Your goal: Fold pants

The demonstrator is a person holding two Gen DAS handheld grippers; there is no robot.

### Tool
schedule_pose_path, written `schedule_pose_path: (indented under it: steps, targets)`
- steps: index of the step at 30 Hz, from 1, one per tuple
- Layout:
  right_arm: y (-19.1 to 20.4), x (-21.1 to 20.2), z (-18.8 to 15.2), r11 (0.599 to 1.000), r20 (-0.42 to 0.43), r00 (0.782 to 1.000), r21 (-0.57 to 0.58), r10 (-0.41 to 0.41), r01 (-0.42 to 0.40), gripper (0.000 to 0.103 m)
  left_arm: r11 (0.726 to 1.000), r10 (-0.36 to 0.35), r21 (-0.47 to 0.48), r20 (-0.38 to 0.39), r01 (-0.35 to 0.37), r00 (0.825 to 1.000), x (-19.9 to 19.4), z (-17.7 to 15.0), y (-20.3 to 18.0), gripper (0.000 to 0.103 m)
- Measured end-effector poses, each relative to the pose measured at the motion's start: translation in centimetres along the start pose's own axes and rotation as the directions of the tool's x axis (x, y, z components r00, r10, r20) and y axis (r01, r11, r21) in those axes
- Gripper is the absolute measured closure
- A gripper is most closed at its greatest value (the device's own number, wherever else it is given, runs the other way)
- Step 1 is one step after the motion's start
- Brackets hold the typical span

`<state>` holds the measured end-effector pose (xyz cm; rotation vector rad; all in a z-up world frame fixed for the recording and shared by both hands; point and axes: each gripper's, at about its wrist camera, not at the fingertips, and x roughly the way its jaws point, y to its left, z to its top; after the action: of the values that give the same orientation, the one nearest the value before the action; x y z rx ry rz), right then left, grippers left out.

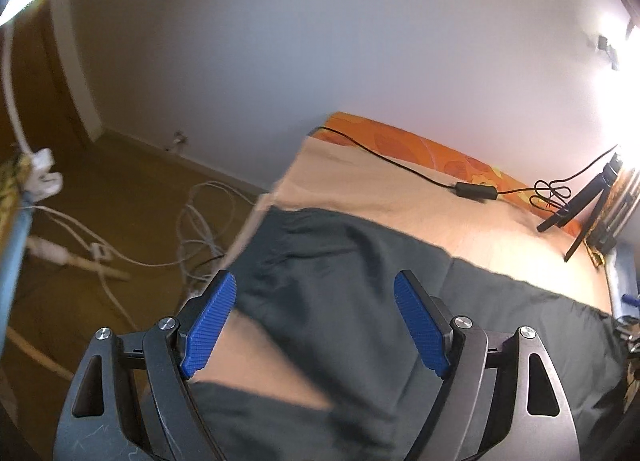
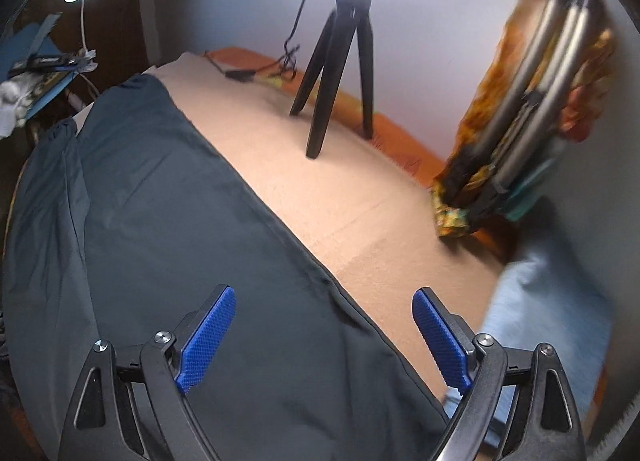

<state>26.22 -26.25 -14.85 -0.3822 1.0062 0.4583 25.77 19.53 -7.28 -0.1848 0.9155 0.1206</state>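
Dark grey pants (image 1: 344,285) lie spread on a bed covered by a peach sheet (image 1: 400,197). In the left wrist view my left gripper (image 1: 316,293) hangs open above the pants near the bed's left edge, where the two legs part and a wedge of sheet shows between them; nothing is between its blue pads (image 1: 208,325). In the right wrist view the pants (image 2: 168,221) run lengthwise along the bed. My right gripper (image 2: 324,305) stands open over their far long edge, where cloth meets the sheet (image 2: 340,189), and holds nothing.
A small black tripod (image 2: 340,61) stands on the bed by the wall, with a black cable and adapter (image 1: 476,189) along the orange border. A folded metal tripod against patterned cloth (image 2: 532,101) leans at right. A light blue pillow (image 2: 540,321) lies nearby. White cables (image 1: 192,229) litter the floor.
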Motion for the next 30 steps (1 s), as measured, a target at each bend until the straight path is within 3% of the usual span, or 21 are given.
schedule_pose_path:
  steps: [10, 15, 18, 21, 22, 25, 30]
  targets:
    - [-2.7, 5.2, 0.4, 0.992, -0.039, 0.992, 0.037, 0.122, -0.12, 0.012, 0.999, -0.031, 0.028, -0.097, 0.034, 0.995, 6.4, 0.0, -4.3, 0.022]
    - [-2.7, 6.6, 0.5, 0.981, -0.084, 0.978, 0.055, 0.189, -0.185, 0.024, 0.999, -0.038, 0.007, -0.109, 0.039, 0.993, 7.5, 0.2, -5.2, 0.022]
    - [-2.2, 6.7, 0.4, 0.982, -0.071, 0.98, 0.057, 0.186, -0.182, 0.026, 0.999, -0.05, -0.018, -0.114, 0.048, 0.992, 8.0, 0.7, -5.6, 0.021]
    - [-1.6, 6.1, 0.1, 0.981, -0.059, 0.981, 0.076, 0.185, -0.181, 0.053, 0.997, -0.064, -0.06, -0.128, 0.056, 0.99, 8.5, 1.3, -5.7, 0.021]
    - [-1.3, 5.9, -0.1, 0.98, -0.062, 0.981, 0.084, 0.184, -0.178, 0.07, 0.995, -0.071, -0.08, -0.135, 0.06, 0.988, 8.8, 1.6, -5.7, 0.021]
    - [-0.4, 5.3, -0.4, 0.984, -0.064, 0.985, 0.09, 0.157, -0.151, 0.098, 0.989, -0.085, -0.136, -0.158, 0.063, 0.984, 9.7, 2.1, -5.8, 0.021]
    - [1.4, 1.1, -0.8, 0.99, 0.029, 0.992, 0.077, 0.12, -0.122, 0.103, 0.977, -0.104, -0.2, -0.178, 0.067, 0.979, 10.7, 2.3, -5.8, 0.021]
